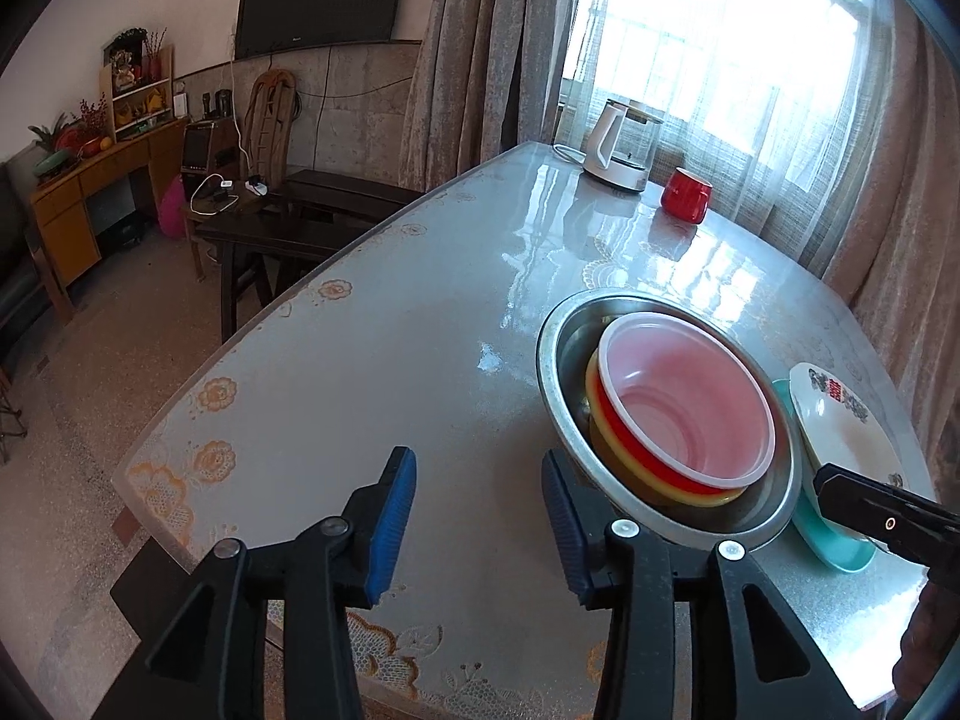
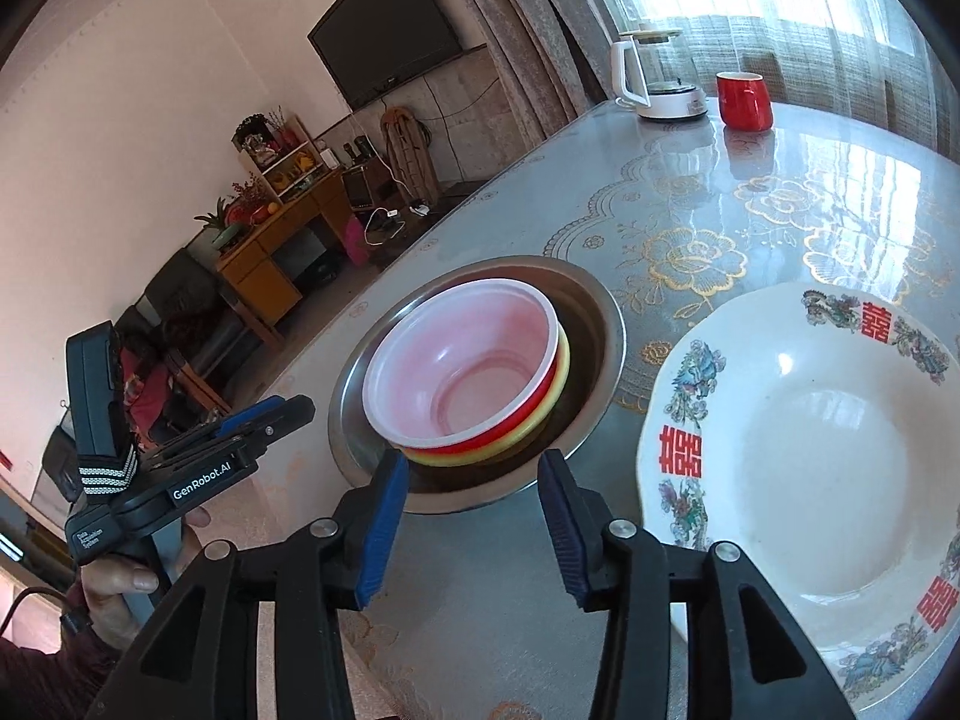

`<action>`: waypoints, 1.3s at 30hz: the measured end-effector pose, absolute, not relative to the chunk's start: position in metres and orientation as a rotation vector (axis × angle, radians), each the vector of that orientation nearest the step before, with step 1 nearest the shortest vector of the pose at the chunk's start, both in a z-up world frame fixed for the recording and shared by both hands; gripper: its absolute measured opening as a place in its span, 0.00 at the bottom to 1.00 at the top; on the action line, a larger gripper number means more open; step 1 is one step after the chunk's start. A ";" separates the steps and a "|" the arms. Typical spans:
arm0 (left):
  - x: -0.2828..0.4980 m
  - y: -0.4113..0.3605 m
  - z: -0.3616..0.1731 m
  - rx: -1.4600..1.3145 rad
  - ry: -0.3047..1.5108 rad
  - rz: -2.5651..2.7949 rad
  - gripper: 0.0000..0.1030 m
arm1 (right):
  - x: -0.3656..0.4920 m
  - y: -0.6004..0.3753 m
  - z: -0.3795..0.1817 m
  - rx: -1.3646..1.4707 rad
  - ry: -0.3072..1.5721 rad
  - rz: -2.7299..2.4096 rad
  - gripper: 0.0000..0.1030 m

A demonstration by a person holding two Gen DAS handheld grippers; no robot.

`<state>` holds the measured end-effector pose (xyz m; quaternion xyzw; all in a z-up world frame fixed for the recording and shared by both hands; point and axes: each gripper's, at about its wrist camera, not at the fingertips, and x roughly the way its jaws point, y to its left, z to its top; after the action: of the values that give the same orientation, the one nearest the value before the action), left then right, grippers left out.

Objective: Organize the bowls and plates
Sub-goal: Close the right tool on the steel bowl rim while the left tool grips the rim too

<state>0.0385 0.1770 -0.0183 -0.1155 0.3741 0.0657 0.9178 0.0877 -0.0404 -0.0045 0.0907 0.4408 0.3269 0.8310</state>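
Holding both claws spread and empty, we hover our left claw [image 1: 477,525] and right claw [image 2: 474,525] just short of the steel basin [image 2: 591,300]. Inside the basin nest a red bowl [image 2: 459,372] and a yellow bowl [image 2: 561,387]. Right of the basin, a white plate [image 2: 804,480] rests on a teal plate [image 1: 834,552]. Well beyond the basin on the table [image 1: 384,372] stand a kettle [image 1: 621,147] and red cup [image 1: 686,194].

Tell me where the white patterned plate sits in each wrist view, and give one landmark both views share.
Left wrist: white patterned plate at the right edge, lying on a teal plate, right of the steel bowl.
Right wrist: it fills the lower right, right of the steel bowl.
Shared landmark: red cup by the kettle.
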 end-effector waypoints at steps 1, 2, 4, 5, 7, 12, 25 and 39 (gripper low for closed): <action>0.037 0.178 -0.019 -0.233 0.769 0.140 0.51 | 0.088 -0.041 -0.005 0.205 0.937 0.705 0.46; 0.038 0.178 -0.020 -0.228 0.769 0.143 0.53 | 0.088 -0.042 -0.006 0.208 0.935 0.716 0.48; 0.038 0.178 -0.021 -0.227 0.770 0.139 0.54 | 0.087 -0.042 -0.005 0.209 0.927 0.744 0.48; 0.039 0.179 -0.022 -0.232 0.771 0.138 0.54 | 0.086 -0.043 -0.004 0.216 0.920 0.753 0.48; 0.041 0.181 -0.024 -0.246 0.776 0.131 0.54 | 0.088 -0.046 -0.002 0.241 0.919 0.773 0.49; 0.042 0.186 -0.029 -0.274 0.786 0.119 0.55 | 0.097 -0.053 0.001 0.291 0.950 0.749 0.50; 0.047 0.206 -0.037 -0.436 0.824 0.049 0.56 | 0.152 -0.053 0.012 0.293 1.017 0.587 0.52; 0.042 0.224 -0.026 -0.608 0.742 -0.115 0.48 | 0.180 -0.049 -0.005 0.227 1.057 0.502 0.27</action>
<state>0.0425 0.2238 -0.0256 -0.2924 0.3570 -0.0553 0.8855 0.1798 -0.0487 -0.0052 0.1067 0.4976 0.2366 0.8277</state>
